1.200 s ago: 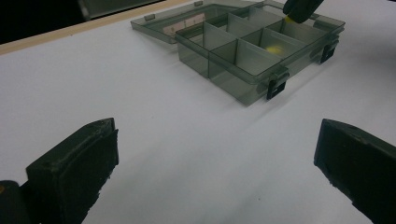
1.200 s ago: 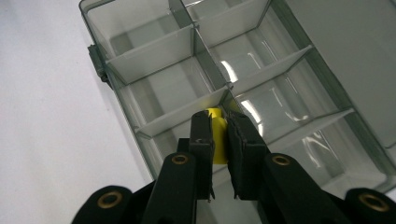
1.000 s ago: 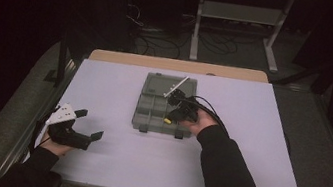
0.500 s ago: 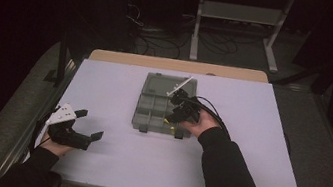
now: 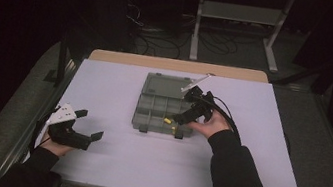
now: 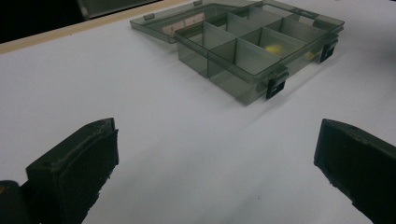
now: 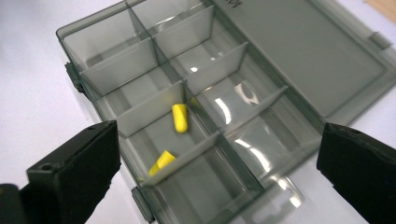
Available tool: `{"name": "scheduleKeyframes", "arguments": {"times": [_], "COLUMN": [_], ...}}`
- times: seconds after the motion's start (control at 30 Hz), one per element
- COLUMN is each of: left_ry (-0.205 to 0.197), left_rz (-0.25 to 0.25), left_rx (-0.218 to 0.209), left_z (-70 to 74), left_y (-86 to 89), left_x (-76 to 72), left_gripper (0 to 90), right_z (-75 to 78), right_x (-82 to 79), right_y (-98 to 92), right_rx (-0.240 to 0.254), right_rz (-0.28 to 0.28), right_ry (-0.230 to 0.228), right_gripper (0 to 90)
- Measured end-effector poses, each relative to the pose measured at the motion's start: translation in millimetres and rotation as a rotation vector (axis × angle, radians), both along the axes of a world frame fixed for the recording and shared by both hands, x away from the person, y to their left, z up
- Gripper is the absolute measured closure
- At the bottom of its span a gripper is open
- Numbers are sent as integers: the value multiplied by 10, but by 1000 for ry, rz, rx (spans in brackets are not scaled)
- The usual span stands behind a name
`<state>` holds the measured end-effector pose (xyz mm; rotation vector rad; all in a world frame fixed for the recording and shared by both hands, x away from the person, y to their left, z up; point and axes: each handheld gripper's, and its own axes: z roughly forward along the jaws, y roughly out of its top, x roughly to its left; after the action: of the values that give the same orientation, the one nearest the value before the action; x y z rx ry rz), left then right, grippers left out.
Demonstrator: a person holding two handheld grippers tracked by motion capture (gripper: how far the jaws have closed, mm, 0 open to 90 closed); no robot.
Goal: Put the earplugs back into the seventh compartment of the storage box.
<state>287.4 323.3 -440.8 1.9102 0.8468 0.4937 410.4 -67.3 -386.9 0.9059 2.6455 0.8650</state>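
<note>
A grey see-through organizer box (image 5: pixel 152 106) lies at the table's middle, its lid (image 7: pixel 303 51) folded flat behind it. Two yellow foam plugs (image 7: pixel 180 117) (image 7: pixel 161 162) lie in one front compartment; one shows as a yellow spot (image 5: pixel 167 121) in the high view. My right gripper (image 5: pixel 187 106) hovers over the box's front right part, open, with nothing between its jaws (image 7: pixel 219 135). My left gripper (image 5: pixel 90 123) rests open and empty near the table's front left, pointing at the box (image 6: pixel 252 51) from a distance.
The white table top (image 5: pixel 256 153) has bare room on both sides of the box. A wooden strip (image 5: pixel 174 65) runs along the far edge. Beyond it, on the dark floor, stand a metal frame (image 5: pixel 238 13) and loose cables (image 5: pixel 163 37).
The right hand has shifted slightly above the box's front right corner. The left gripper has stayed where it was.
</note>
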Motion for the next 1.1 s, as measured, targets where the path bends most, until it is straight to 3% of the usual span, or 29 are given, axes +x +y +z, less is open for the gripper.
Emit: {"name": "scheduleKeyframes", "arguments": {"times": [0.4, 1.1], "left_ry": [-1, 2], "left_rz": [-1, 2], "left_rx": [2, 1], "left_z": [4, 4], "left_y": [-3, -5], "left_x": [-4, -3], "left_gripper": [0, 0], "right_z": [89, -2], "right_x": [-157, -454], "right_y": [-333, -891], "right_rx": [55, 158], "right_rz": [-47, -111], "right_ry": [-47, -118], "right_gripper": [0, 0]}}
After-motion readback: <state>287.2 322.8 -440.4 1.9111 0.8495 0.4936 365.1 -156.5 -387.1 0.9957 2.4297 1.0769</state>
